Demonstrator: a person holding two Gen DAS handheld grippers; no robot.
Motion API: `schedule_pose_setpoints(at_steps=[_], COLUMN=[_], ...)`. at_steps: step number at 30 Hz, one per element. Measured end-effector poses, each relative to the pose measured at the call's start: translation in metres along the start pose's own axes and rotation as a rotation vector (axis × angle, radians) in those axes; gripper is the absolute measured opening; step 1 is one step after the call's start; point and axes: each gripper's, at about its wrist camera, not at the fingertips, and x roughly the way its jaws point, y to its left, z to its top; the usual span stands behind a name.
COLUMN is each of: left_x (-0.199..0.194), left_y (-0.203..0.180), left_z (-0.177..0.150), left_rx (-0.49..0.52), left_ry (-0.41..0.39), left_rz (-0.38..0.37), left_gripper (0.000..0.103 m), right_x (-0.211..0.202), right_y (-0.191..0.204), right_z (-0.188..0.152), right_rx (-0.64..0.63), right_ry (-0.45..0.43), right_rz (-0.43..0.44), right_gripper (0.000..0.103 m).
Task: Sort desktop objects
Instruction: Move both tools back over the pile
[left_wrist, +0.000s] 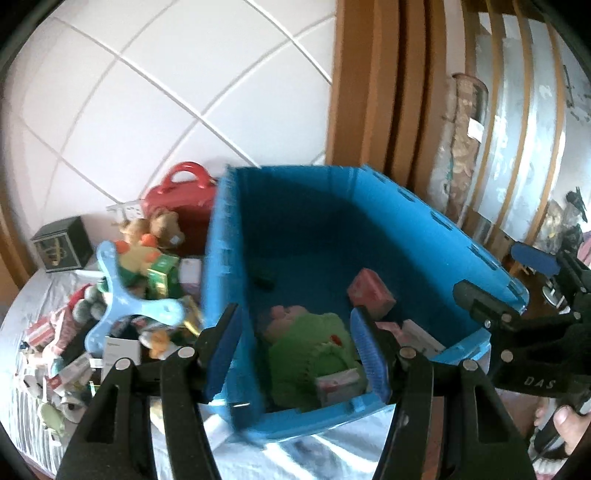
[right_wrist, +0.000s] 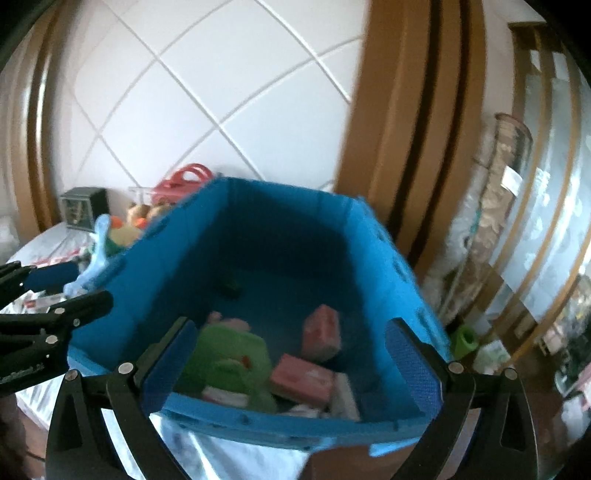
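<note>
The blue crate (left_wrist: 332, 236) sits on the sheet-covered bench (left_wrist: 280, 458), filling the middle of both wrist views, and already holds a green plush toy (left_wrist: 314, 354), a pink box (left_wrist: 369, 293) toward 1 o'clock of the toy, and flat pink packets (right_wrist: 301, 378) along the near wall. The unsorted pile (left_wrist: 110, 314) lies outside the crate's left wall, at about 9 o'clock in the left view, topped by a light-blue three-armed toy (left_wrist: 125, 299) with a red case (left_wrist: 184, 195) behind it.

The left gripper (left_wrist: 295, 354) stands half open with nothing between its pads, straddling the crate's near-left corner. The right gripper (right_wrist: 291, 365) is spread wide and empty over the near rim.

Judging by that, a drop has been made and the next pick is due. To do it well, lift clear of the rim, swing toward the pile at 9 o'clock, and take the topmost loose piece, since things buried beneath would drag neighbours along.
</note>
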Motion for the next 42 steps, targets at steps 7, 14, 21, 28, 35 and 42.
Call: schedule_pose_setpoints(at_steps=[7,14,21,28,35,42], left_x=[-0.024,-0.043,-0.048,-0.050,-0.058,-0.055], left_y=[0.092,0.204,0.322,0.411,0.472,0.503], left_z=[-0.016,-0.047,-0.101,-0.172,-0.241,-0.289], left_rx=[-0.083,-0.101,-0.137,-0.231,-0.400,-0.494], left_ry=[-0.015,0.007,0.126,0.241,0.346,0.414], left_rz=[0.046,0.145,0.233,0.281,0.386,0.453], left_gripper=[0.066,0.066,0.066,0.066,0.066,0.066], right_x=[-0.008,-0.010,0.008,0.046,0.084,0.108], right_y=[0.078,0.178,0.279,0.349,0.394,0.444], right_z=[0.018,0.032,0.023,-0.011,-0.046,-0.075], right_rx=[-0.032,-0.043,-0.041,-0.045,-0.088,-0.135], right_ry=[-0.046,-0.060,0.015,0.184,0.306,0.387], right_rz=[0.060,0.108,0.161,0.232,0.359,0.449], right_gripper=[0.103,0.103,0.103,0.103,0.103,0.103])
